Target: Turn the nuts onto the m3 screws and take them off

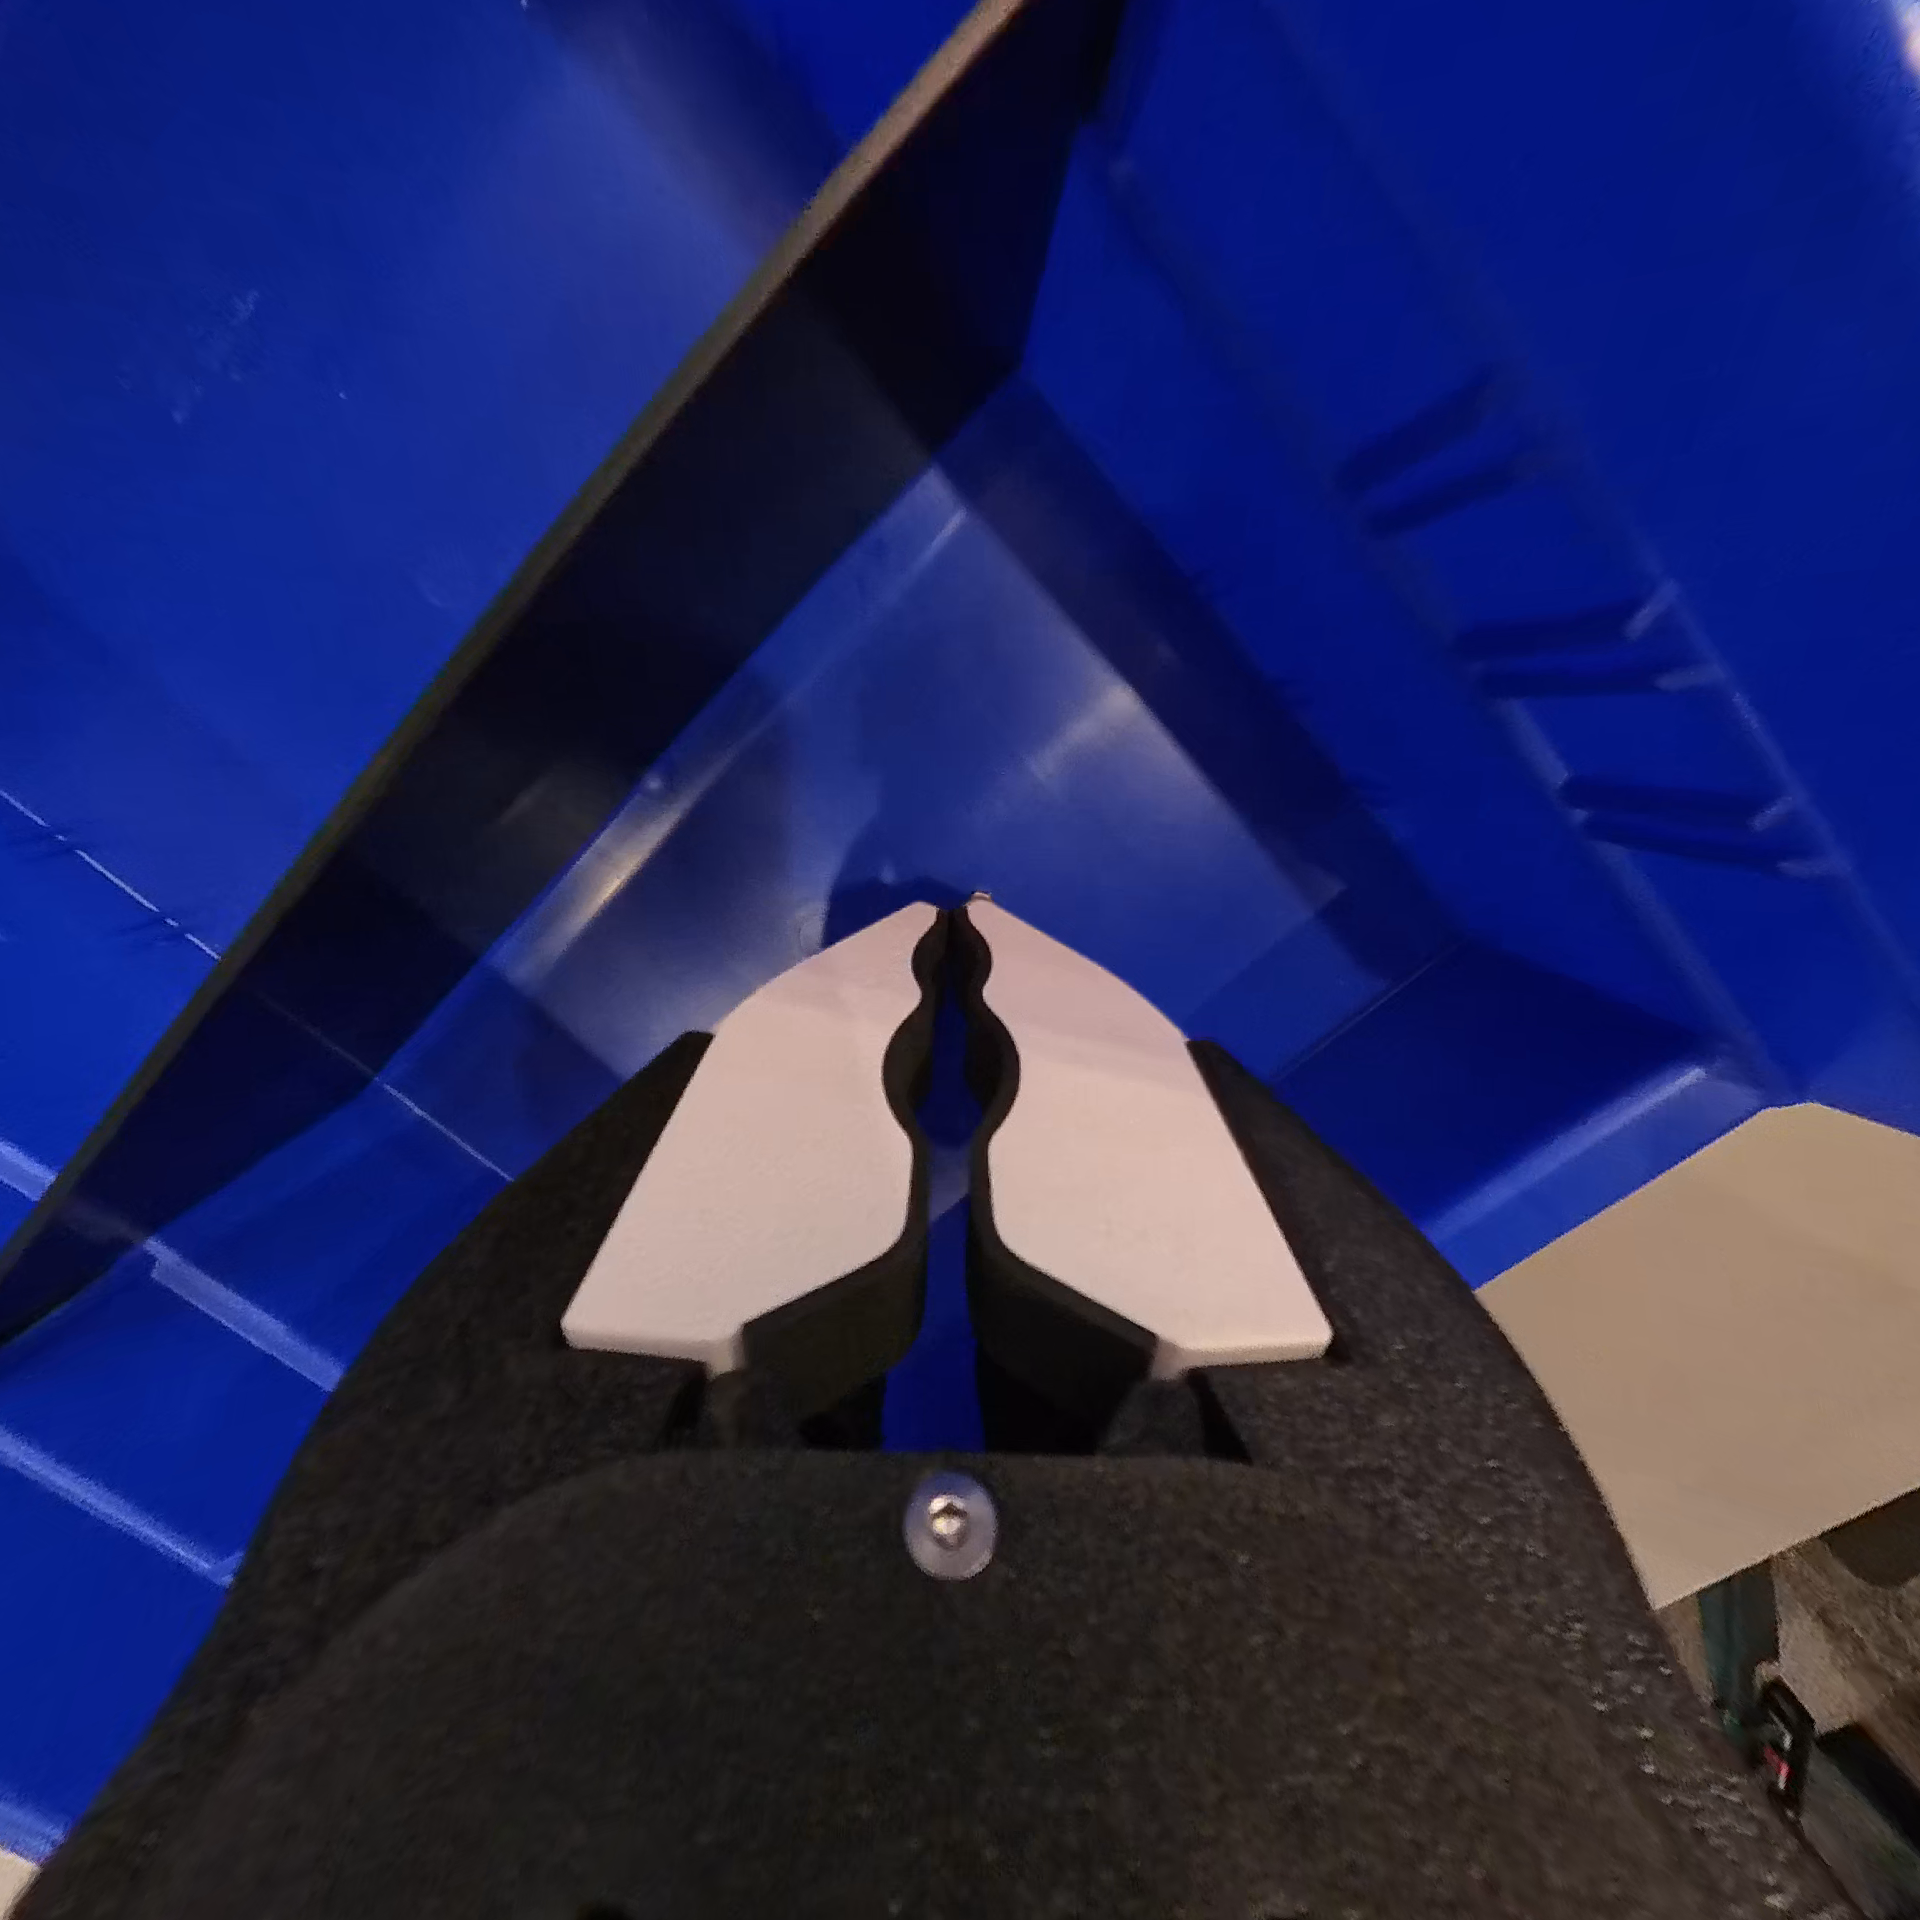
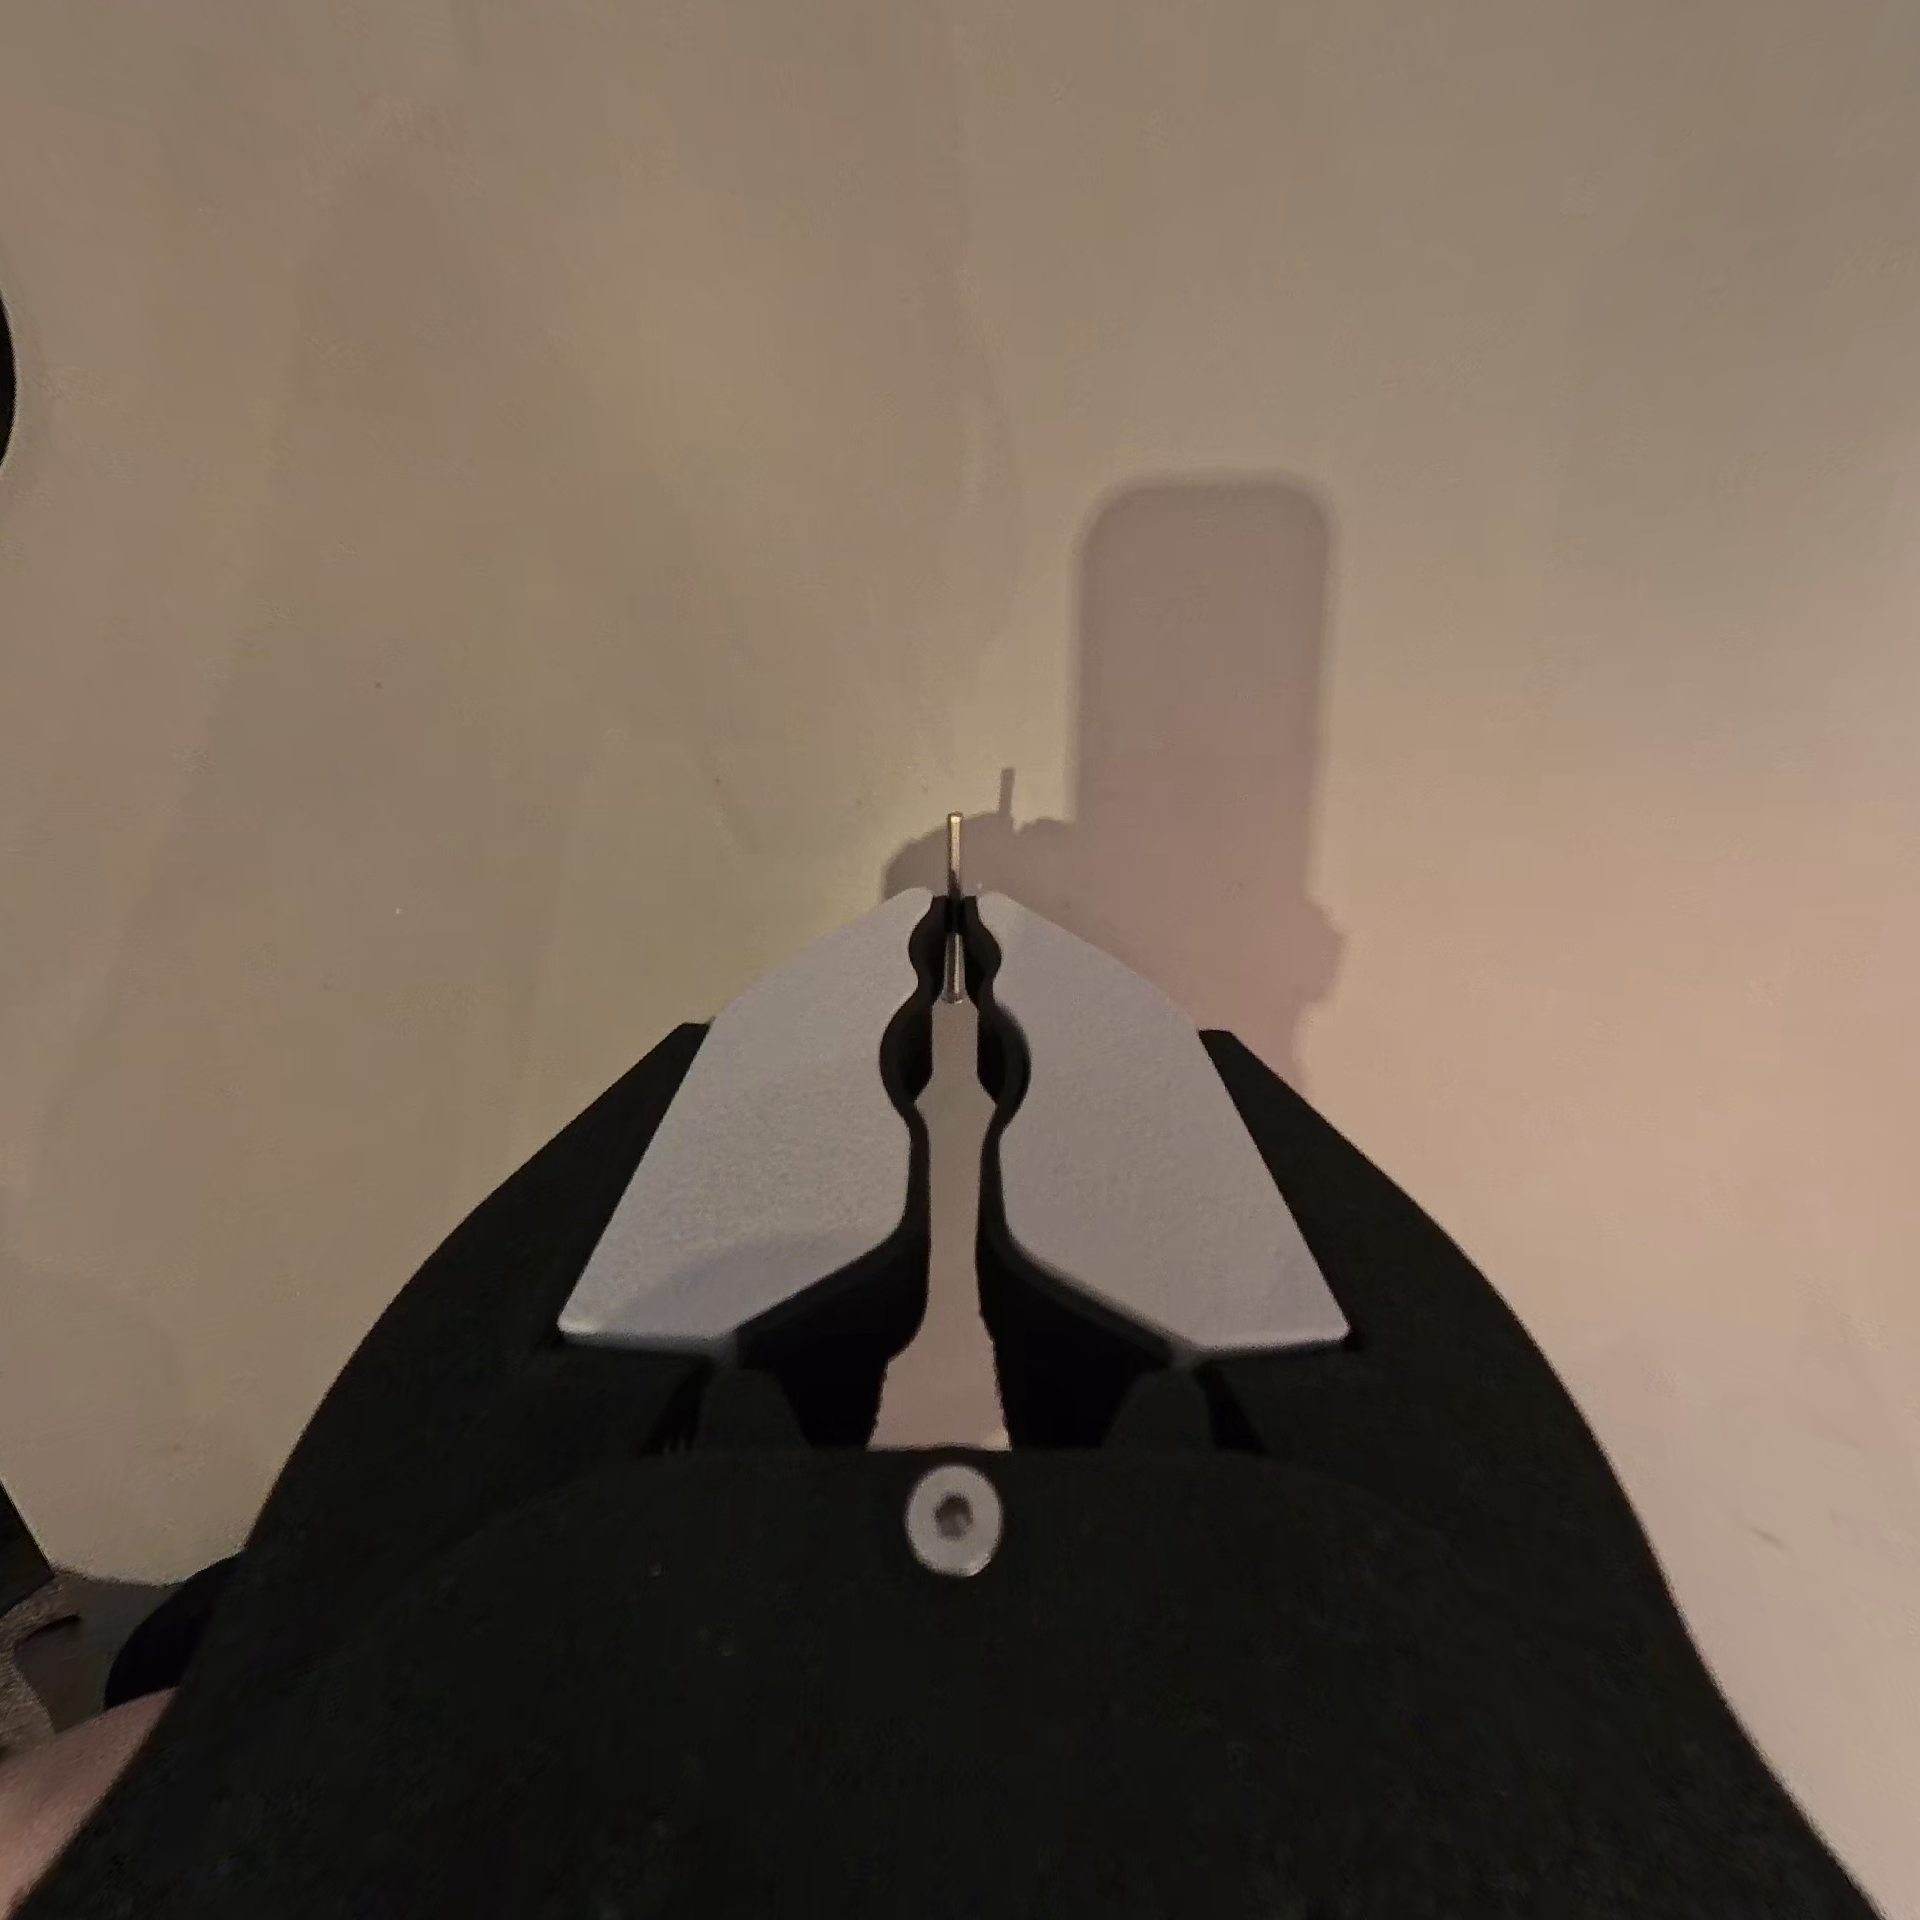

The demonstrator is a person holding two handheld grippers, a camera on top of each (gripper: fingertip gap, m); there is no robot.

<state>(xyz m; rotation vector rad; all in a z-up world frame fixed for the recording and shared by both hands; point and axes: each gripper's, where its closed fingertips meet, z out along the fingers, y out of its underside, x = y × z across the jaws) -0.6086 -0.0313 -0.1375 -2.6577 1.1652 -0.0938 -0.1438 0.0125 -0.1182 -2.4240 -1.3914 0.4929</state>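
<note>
- Blue plastic fills the left wrist view: the left gripper (image 1: 954,914) reaches into a blue bin (image 1: 1039,727), its white fingers (image 1: 790,1122) drawn together at the tips, just above the bin's glossy floor. Whether anything is pinched there is too small to tell. A dark divider panel (image 1: 644,582) slants across the bin to the left of the tips, and a beige tabletop (image 1: 1714,1351) shows at lower right.
- Beige tabletop (image 2: 520,520) fills the right wrist view, where the right gripper (image 2: 953,904) is clamped narrow on a thin metal pin (image 2: 953,842), held upright between the black pads, its top poking past the fingertips. Shadows of pin and gripper fall to the right.
</note>
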